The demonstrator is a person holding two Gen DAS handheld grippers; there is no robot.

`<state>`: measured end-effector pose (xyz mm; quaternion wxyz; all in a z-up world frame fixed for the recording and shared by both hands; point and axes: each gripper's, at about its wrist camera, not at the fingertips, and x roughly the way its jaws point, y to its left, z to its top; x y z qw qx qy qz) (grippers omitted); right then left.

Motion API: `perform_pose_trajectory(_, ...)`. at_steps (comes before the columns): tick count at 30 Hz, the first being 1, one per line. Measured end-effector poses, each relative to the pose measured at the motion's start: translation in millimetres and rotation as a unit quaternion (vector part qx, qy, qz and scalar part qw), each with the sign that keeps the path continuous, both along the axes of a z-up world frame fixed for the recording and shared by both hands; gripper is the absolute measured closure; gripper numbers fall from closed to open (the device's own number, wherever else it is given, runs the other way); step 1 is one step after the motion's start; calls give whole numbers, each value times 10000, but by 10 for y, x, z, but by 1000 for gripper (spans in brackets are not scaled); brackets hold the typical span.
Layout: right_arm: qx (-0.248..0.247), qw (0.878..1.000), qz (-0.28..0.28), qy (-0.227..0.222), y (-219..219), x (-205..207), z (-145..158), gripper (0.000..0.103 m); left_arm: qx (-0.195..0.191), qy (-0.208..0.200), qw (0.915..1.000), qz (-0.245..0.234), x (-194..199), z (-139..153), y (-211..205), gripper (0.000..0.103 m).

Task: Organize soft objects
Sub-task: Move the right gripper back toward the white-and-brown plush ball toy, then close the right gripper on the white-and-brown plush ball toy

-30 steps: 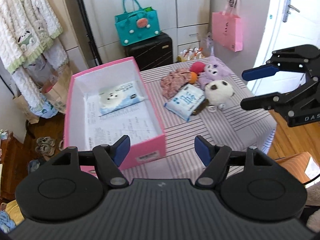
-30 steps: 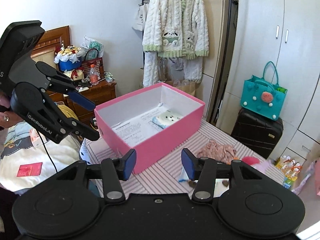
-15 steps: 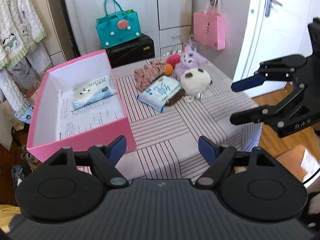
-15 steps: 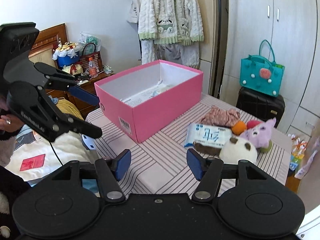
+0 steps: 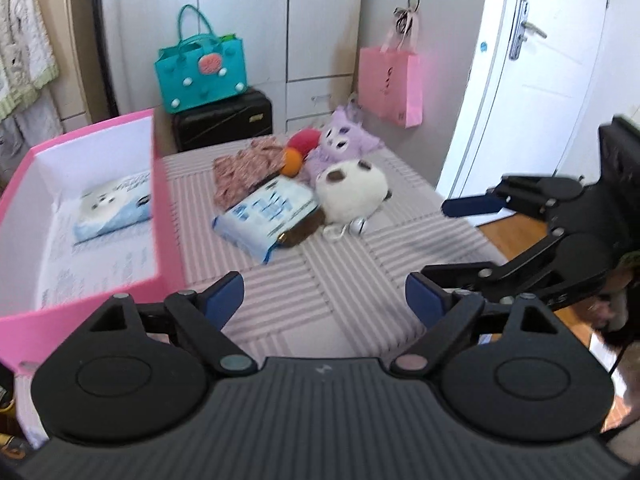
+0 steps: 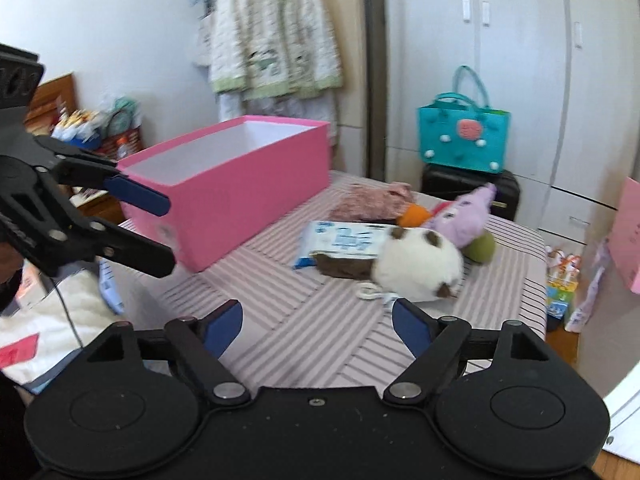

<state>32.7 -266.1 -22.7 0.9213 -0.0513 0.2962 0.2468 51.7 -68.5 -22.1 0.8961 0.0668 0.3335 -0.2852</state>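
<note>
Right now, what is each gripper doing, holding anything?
Left gripper: jaws opening, nothing between them.
Right gripper: jaws opening, nothing between them.

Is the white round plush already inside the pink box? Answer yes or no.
No, the white round plush lies on the striped table beside the purple plush, outside the pink box.

Two black hand-held grippers angle downward side by side, the left hand-held gripper [image 5: 324, 300] and the right hand-held gripper [image 6: 318, 322] each with blue-padded jaws opening wide and nothing between them.
</note>
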Motion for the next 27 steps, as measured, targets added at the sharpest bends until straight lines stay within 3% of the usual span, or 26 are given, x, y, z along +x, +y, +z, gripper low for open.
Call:
perform_pose_trajectory(3,145,9995,-249,-114,-157,97,-124,14,-122,-93,9998,-107,98,-52,-133,12)
perform_pose_trajectory(6,315,9982,-438,-260,-303,200,-231,7,-302,-193,9993,143,180,-136,-197,11)
perform_pose_trajectory(11,166,9928,-770,-899,-418,350,-409,6,-437,-244,9986,186,330,-255,-304,8)
perform_pose_trajectory(19,112,9964,-662,-522,-478,710,-583,6,-669,-346,9970,173,682,-434,-546,5)
perform_pose_trajectory(27,-287,9975,-504,-402,-364,929,-693,6,-852,-136,9961,164,1047,-570,-772,3)
